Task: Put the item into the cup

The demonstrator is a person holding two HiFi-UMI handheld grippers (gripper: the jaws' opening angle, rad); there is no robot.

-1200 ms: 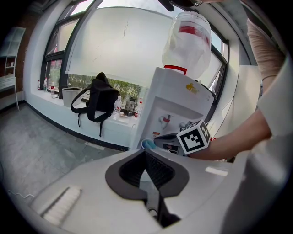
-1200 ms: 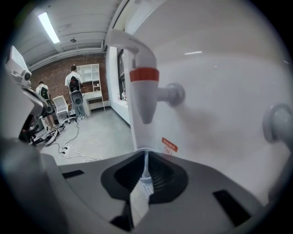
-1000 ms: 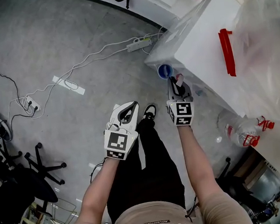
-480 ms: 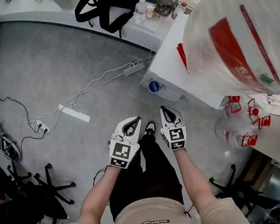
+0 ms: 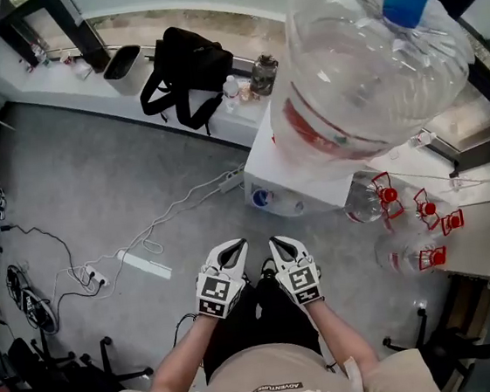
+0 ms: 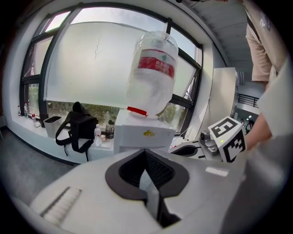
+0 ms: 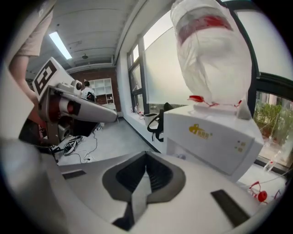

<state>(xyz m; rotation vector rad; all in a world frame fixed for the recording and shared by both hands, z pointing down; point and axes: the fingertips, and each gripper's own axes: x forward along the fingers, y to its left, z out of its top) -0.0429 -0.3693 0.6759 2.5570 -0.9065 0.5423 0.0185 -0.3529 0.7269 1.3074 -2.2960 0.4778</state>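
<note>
I face a white water dispenser (image 5: 307, 182) that carries a large clear bottle (image 5: 360, 63) with a blue cap. A small blue cup (image 5: 264, 198) sits low on its front. My left gripper (image 5: 232, 253) and right gripper (image 5: 282, 245) hang side by side over the grey floor, short of the dispenser. In the left gripper view the left gripper (image 6: 146, 155) is shut with nothing between its pads. The right gripper (image 7: 146, 157) is likewise shut and empty, pointing at the dispenser (image 7: 210, 132). No loose item shows.
A black backpack (image 5: 181, 62) and small bottles (image 5: 262, 74) rest on the low window ledge. A power strip and cables (image 5: 143, 264) lie on the floor at left. Clear jugs with red handles (image 5: 410, 255) stand at right, office chairs (image 5: 38, 381) at lower left.
The right gripper, close to the blue cup a second ago, has drawn back beside the left one. The view has tipped up, bringing the whole bottle and the window ledge into sight.
</note>
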